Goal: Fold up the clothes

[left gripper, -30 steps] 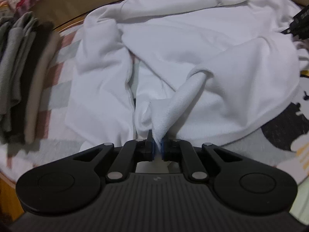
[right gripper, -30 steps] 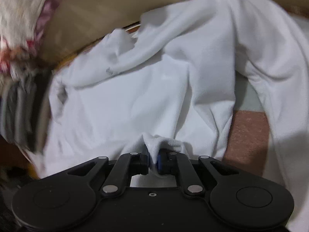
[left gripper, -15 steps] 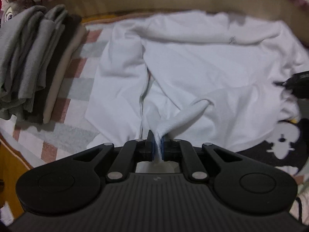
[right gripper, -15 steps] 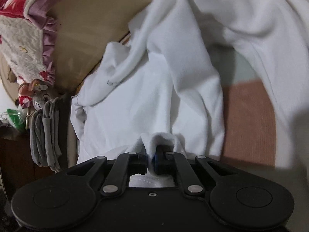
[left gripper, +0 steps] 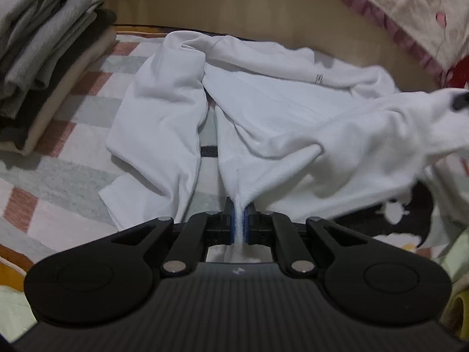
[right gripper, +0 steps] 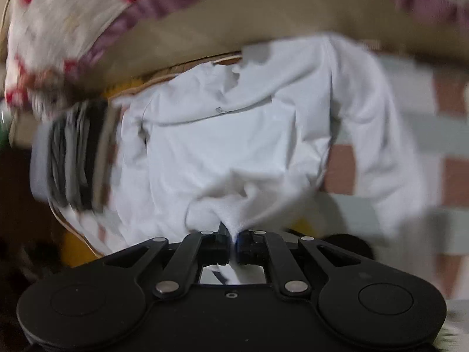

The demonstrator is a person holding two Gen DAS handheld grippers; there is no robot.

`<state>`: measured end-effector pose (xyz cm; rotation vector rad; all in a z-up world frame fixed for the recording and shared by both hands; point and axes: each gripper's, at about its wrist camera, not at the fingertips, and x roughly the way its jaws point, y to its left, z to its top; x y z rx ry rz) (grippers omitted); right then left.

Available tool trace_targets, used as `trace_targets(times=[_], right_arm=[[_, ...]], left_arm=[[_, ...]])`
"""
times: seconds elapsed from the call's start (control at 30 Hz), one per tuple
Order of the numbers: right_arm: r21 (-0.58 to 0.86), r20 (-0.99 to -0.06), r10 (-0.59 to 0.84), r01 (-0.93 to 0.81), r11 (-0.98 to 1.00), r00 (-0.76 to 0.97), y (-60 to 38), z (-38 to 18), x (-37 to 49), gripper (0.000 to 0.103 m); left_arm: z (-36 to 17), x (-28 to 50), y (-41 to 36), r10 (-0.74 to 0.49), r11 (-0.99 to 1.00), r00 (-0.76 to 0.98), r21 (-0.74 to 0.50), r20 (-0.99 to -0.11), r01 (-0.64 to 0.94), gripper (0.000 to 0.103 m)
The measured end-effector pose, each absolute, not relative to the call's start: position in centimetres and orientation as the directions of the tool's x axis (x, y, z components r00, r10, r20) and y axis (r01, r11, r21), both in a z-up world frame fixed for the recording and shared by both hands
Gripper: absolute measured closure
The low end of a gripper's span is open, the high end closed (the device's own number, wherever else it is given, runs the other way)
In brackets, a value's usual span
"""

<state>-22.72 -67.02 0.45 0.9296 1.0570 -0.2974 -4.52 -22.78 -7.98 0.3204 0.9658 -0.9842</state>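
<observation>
A white garment (left gripper: pixel 263 111) lies crumpled on a checked blanket (left gripper: pixel 58 176). The left hand-held gripper (left gripper: pixel 241 220) pinches its near edge tightly, and the right hand-held gripper (right gripper: pixel 233 240) clamps another bunched fold. A stack of folded grey clothes (left gripper: pixel 44 58) sits just left of the garment.

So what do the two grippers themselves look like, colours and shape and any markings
Both look alike. The left gripper and right gripper are matte black, each with two rounded lobes, angled linkage arms with silver pivot pins, and short fingers lined with blue pads. The left's body is ribbed with a small pale logo; the right's is smooth. No cables or sleeves show.
</observation>
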Motion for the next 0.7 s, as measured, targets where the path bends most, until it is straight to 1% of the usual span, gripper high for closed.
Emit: trace_targets(times=[0.07, 0.17, 0.27, 0.33, 0.4, 0.43, 0.5, 0.53, 0.57, 0.63, 0.7], right_arm=[[0.466, -0.864, 0.182, 0.61, 0.641, 0.47, -66.0, 1.1, -23.1, 0.096], [0.418, -0.873, 0.119, 0.601, 0.681, 0.473, -64.7, -1.6, -23.3, 0.096], [0.32, -0.882, -0.014, 0.622, 0.715, 0.47, -64.2, -6.1, -22.8, 0.096], [0.327, -0.857, -0.071, 0.644, 0.692, 0.511, -64.2, -8.9, -22.8, 0.094], [0.338, -0.815, -0.129, 0.644, 0.686, 0.565, -63.8, -10.7, -23.0, 0.092], [0.343, -0.797, -0.147, 0.639, 0.688, 0.586, -63.5, -11.3, -23.2, 0.091], [0.341, -0.771, -0.187, 0.643, 0.686, 0.609, -62.8, -11.8, -24.0, 0.079], [0.335, -0.762, -0.208, 0.648, 0.684, 0.614, -62.6, -11.9, -24.5, 0.069], [0.325, -0.753, -0.23, 0.652, 0.685, 0.617, -62.4, -11.7, -25.2, 0.066], [0.269, -0.744, -0.294, 0.671, 0.691, 0.601, -61.8, -10.9, -27.0, 0.063], [0.2, -0.733, -0.364, 0.694, 0.692, 0.575, -61.2, -10.0, -28.7, 0.053]], left_arm=[[-8.2, -3.9, -22.3, -0.579, 0.535, 0.169, -0.216, -0.798, 0.817, 0.098], [-9.7, -3.6, -22.4, -0.577, 0.495, 0.176, -0.17, -0.798, 0.852, 0.098], [-11.7, -3.1, -22.9, -0.562, 0.464, 0.196, -0.11, -0.803, 0.879, 0.097], [-12.7, -2.3, -23.3, -0.572, 0.457, 0.19, -0.118, -0.798, 0.882, 0.097], [-13.5, -1.7, -23.5, -0.599, 0.439, 0.176, -0.136, -0.781, 0.888, 0.097], [-13.8, -1.5, -23.6, -0.603, 0.432, 0.183, -0.125, -0.776, 0.893, 0.097], [-13.9, -1.1, -23.7, -0.601, 0.429, 0.19, -0.112, -0.776, 0.897, 0.096], [-13.9, -0.8, -23.8, -0.597, 0.437, 0.191, -0.116, -0.78, 0.892, 0.096], [-13.6, -0.3, -23.8, -0.597, 0.456, 0.185, -0.14, -0.781, 0.879, 0.095], [-13.1, 0.7, -23.4, -0.629, 0.49, 0.17, -0.217, -0.758, 0.844, 0.095], [-13.1, 1.3, -23.2, -0.64, 0.507, 0.181, -0.234, -0.746, 0.83, 0.094]])
